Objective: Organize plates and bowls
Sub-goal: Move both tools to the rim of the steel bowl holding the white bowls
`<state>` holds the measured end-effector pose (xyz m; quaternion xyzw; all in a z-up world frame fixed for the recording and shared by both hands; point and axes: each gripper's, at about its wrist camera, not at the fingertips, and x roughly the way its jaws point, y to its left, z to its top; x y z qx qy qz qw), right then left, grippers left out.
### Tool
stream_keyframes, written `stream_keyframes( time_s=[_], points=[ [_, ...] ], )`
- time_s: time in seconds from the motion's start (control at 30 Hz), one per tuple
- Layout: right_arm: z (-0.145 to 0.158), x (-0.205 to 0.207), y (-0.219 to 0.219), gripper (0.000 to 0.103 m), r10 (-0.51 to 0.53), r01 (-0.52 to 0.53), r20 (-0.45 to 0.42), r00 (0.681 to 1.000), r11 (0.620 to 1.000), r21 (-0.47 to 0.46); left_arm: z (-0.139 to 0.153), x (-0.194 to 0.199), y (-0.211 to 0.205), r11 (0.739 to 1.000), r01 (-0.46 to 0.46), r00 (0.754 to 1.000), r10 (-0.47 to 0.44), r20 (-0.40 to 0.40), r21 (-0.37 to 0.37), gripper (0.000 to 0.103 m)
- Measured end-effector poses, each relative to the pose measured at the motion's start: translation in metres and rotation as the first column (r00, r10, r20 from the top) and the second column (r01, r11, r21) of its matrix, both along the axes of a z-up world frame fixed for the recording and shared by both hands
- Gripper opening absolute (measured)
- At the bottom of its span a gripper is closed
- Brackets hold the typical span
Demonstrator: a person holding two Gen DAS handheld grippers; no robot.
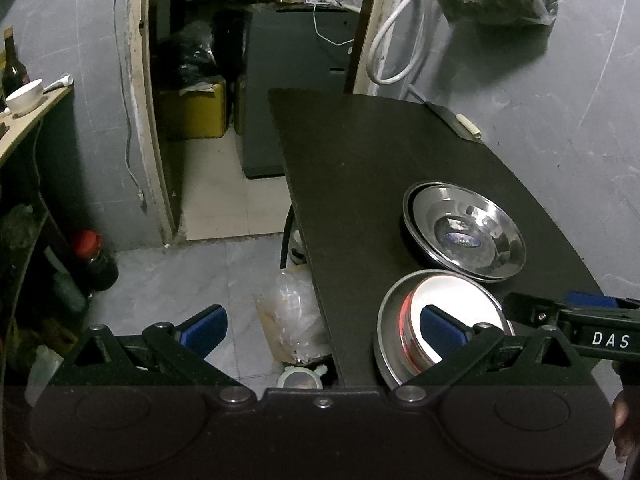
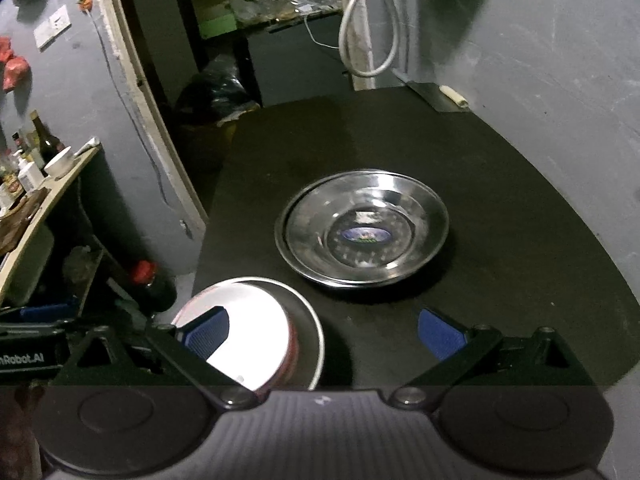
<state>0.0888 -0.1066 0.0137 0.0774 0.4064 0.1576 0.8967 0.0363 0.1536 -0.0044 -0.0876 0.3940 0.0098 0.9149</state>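
On the black table [image 2: 500, 184] two sets of steel dishes sit near each other. Farther in, a wide bowl [image 2: 366, 226] with a blue label at its bottom rests inside a plate [image 2: 283, 240] whose rim shows along its left side. At the near left corner, an upturned bowl [image 2: 248, 328] with a red band around its side stands on a second plate [image 2: 310, 320]; in the left view this pair [image 1: 448, 300] lies just below the nested bowl [image 1: 468, 236].

Both claws are spread wide and grip nothing. The left claw [image 1: 324, 330] straddles the table's edge, one blue pad over the floor and one over the upturned bowl. The right claw [image 2: 324, 334] hovers over the near table, its left pad above that same bowl. A cleaver [image 1: 452, 118] lies at the far edge by the wall.
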Motion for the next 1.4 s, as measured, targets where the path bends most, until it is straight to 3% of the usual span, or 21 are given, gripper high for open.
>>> stream_keyframes(
  time_s=[0.87, 1.4],
  points=[
    [-0.018, -0.004, -0.018, 0.103, -0.051, 0.047, -0.050, 0.997, 0.996, -0.073, -0.017, -0.014, 0.008, 0.999, -0.042, 0.998, 0.041, -0.045, -0.019, 0.102],
    [-0.025, 0.000, -0.023, 0.103, -0.053, 0.042, -0.088, 0.995, 0.992, -0.120, -0.023, -0.009, -0.001, 0.999, -0.033, 0.998, 0.034, -0.046, 0.017, 0.102]
  ],
)
